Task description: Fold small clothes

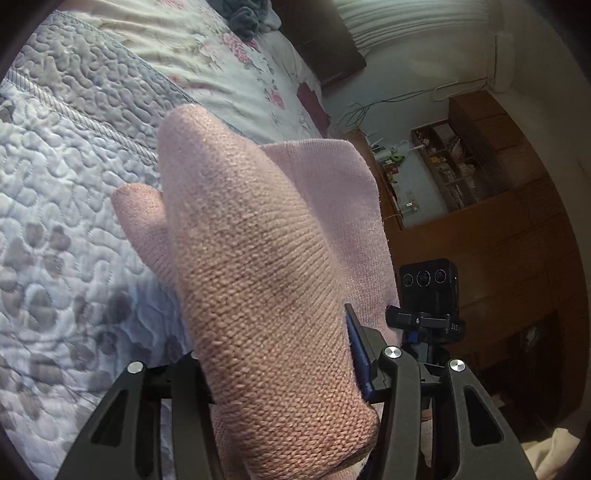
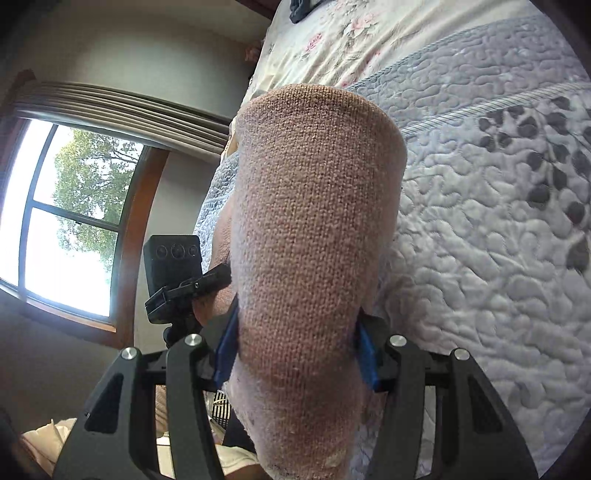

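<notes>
A pink knitted garment [image 1: 266,266] fills the middle of the left wrist view, bunched up between the black jaws of my left gripper [image 1: 284,373], which is shut on it. The same pink knit [image 2: 310,229] rises in a thick fold in the right wrist view, pinched between the blue pads [image 2: 365,354] of my right gripper [image 2: 295,354]. Both grippers hold the garment above a grey-blue quilted bedspread [image 1: 66,206]. The other gripper's camera block [image 1: 428,280] shows at the right of the left wrist view.
A floral sheet [image 1: 207,48] covers the far part of the bed, with a dark cloth heap [image 1: 247,14] on it. Wooden cabinets and shelves [image 1: 476,166] stand beyond the bed's edge. A window [image 2: 62,221] is at the left of the right wrist view.
</notes>
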{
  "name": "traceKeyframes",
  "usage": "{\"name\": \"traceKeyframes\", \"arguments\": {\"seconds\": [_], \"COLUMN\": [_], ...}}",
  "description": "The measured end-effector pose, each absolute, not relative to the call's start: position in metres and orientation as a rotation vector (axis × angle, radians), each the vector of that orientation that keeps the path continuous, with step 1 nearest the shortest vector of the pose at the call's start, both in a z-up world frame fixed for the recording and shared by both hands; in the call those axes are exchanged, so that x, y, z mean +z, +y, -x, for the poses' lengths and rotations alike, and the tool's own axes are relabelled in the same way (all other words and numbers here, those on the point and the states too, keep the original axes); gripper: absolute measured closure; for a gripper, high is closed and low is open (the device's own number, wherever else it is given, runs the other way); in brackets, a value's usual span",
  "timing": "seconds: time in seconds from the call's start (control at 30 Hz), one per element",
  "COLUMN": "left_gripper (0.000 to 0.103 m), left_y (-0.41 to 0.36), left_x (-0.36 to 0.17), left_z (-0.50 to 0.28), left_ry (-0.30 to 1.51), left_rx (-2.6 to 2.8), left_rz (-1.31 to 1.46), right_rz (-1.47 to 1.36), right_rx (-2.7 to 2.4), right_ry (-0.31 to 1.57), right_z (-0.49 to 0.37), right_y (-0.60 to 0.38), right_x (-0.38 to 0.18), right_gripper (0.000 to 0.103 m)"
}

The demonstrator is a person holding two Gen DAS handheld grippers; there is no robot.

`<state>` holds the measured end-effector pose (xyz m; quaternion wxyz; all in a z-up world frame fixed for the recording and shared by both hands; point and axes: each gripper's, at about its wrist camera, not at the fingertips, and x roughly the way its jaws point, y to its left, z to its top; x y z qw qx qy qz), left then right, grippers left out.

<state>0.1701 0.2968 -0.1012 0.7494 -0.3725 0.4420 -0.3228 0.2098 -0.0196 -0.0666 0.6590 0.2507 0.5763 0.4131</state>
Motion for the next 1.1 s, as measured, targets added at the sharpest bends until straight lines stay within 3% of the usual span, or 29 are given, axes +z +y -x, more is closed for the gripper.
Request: {"name": "traceKeyframes", "arguments": {"seconds": [0.13,0.3,0.43,0.73,1.0,1.1], "left_gripper": [0.054,0.053,0.045,0.045,0.044,0.044], "left_y": [0.26,0.236,0.235,0.232,0.212,0.201], "left_x": [-0.113,-0.15,-0.175,-0.138,-0.103,-0.103], "left_z": [-0.154,-0.15,-0.149,-0.12,-0.059,-0.041], "left_ry": [1.013,1.088,1.12,1.117,1.054,1.058], "left_rx": [-0.692,-0.62,-0.595,-0.479,-0.439,-0.415], "left_rz": [0.801,0.759,0.774,0.645,0.538,0.476], "right_rz": [-0.568,-0.634,-0.712,-0.551,-0.506,-0.508], "right_rx": [0.896,0.82,0.824,0.775,0.752,0.739], "right_ry": [1.336,1.399,1.367,1.353,1.379,1.4], "right_z": [-0.19,-0.183,-0.172,-0.146,-0.103,-0.102], "right_y": [-0.055,-0.079,-0.095,-0.092,-0.103,-0.1], "right_x": [-0.079,-0.133,-0.156,-0.128,-0.129,-0.136], "right_gripper": [0.05,0.049,0.044,0.032,0.033,0.041]}}
